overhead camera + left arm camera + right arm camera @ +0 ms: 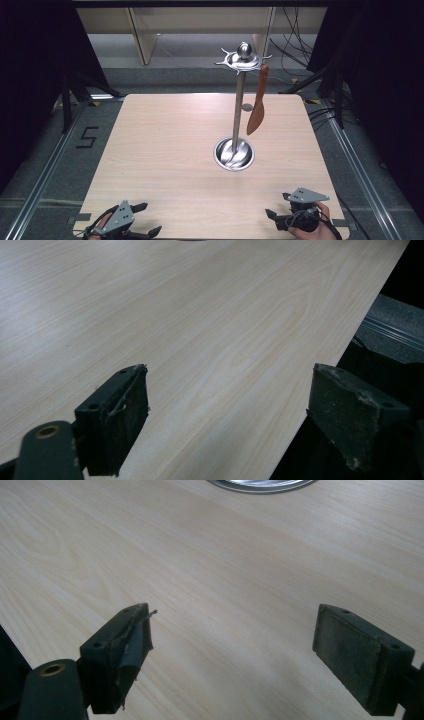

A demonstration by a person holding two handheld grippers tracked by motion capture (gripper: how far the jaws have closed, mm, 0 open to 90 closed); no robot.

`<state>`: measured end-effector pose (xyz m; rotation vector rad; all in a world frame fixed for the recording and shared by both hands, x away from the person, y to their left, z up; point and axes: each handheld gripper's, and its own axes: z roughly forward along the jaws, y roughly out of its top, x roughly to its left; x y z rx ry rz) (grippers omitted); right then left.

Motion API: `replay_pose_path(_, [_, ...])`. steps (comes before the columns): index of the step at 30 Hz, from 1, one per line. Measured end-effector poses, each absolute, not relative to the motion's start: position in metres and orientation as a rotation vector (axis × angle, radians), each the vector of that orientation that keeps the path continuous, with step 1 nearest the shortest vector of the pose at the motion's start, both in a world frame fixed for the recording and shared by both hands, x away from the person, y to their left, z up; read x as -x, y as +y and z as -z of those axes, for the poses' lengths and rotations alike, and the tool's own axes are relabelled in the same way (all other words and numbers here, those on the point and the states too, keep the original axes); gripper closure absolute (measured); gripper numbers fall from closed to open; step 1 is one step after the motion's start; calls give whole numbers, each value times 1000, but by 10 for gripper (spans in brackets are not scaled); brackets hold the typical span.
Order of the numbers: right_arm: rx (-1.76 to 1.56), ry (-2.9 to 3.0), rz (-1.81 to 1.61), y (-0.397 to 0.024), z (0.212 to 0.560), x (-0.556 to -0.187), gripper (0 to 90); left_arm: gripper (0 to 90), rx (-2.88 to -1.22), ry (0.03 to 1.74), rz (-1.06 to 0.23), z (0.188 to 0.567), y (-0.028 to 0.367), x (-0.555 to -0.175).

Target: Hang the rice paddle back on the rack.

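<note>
While both the left gripper (141, 218) & right gripper (278, 205) sit released, empty, leave the spatula (258, 103) hanging on the utensil stand (237, 106); retreat w/o bumping.

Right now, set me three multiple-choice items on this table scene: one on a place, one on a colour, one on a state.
1. Where does the spatula hang?
A. From a hook at the top of the metal stand
B. Flat on the table
C. Between the jaws of the right gripper

2. What colour is the spatula?
A. Blue
B. Reddish-brown
C. White

3. How do the jaws of the left gripper stand?
A. Shut on the spatula
B. Shut with nothing between them
C. Open with nothing between them

Answers:
1. A, since the high view shows it dangling beside the pole, clear of the tabletop.
2. B, since its blade and handle show reddish-brown against the pale wood.
3. C, since the left gripper view shows the two pads wide apart over bare wood.
</note>
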<state>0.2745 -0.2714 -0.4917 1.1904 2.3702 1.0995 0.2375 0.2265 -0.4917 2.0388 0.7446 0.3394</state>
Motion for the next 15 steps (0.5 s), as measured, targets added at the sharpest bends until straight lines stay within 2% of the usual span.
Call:
replay_pose_path(10, [-1193,2370,-1100,-272,492,-274,167,158,-2034,776,-334,492,226,-237])
replay_pose_path(15, [-1188,2359,-1082,-272,492,-273,167,158,-2070,734,-355,490,229,-238])
